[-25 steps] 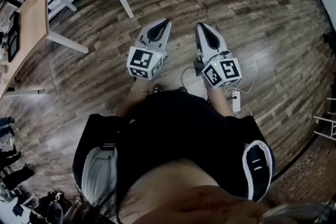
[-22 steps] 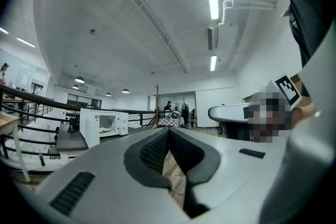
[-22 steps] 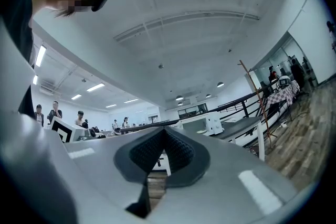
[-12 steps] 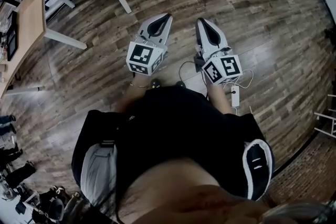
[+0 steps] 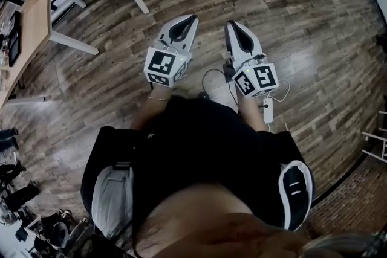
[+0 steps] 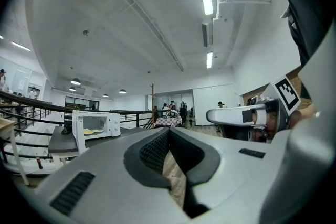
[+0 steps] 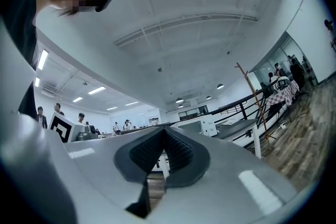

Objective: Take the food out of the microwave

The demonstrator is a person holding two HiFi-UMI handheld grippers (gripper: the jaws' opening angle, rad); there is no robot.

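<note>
Still pressed together with nothing between them, the jaws of the left gripper and right gripper point toward the microwave, well apart from it. Its door stands open and the food lies inside. Over the last second both grippers have edged forward over the wood floor. The microwave's grey table stands beside a black railing.
</note>
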